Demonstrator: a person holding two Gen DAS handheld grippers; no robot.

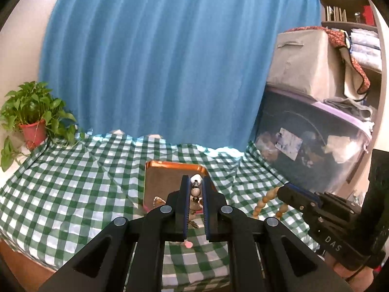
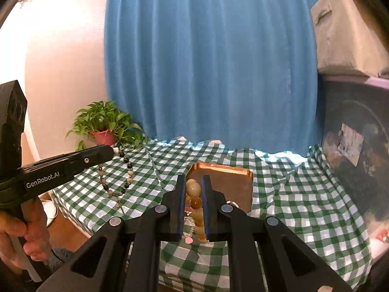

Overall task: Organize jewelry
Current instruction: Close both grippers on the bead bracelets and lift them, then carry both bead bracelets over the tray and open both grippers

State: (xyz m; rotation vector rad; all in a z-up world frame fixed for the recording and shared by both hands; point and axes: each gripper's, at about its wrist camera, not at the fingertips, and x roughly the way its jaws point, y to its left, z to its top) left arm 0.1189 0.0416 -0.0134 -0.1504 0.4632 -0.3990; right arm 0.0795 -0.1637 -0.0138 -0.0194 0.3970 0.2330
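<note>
Blue curtain (image 1: 170, 60) hangs behind a table under a green checked cloth (image 1: 73, 170); potted plant (image 1: 34, 119) at the far left corner, storage boxes stacked at the right. A copper tray (image 2: 231, 182) sits mid-table, just beyond both grippers.

Left gripper (image 1: 195, 185): fingers pressed together on a dark-and-pale bead bracelet (image 2: 126, 172), pinched near its top so the loop hangs free above the cloth, left of the tray. Right gripper (image 2: 193, 189): fingers pinching a bracelet of large amber beads (image 2: 194, 188), the strand dangling between and below the fingers, near the tray's near edge. A small pink charm (image 2: 188, 240) and a thin chain lie on the cloth below it — whether they belong to a third piece I cannot tell.

Pose: both tools tilted slightly downward, held side by side above the table, a hand (image 2: 22, 231) wrapped round the left handle.

Step in hand, by my judgement: carry each bracelet over the tray and set it down. To do it well — bring one strand at a time above bare tray floor, lower until the beads rest and slacken, then part the fingers; keep the two loops apart so they do not tangle, and avoid dragging the loose chain.
</note>
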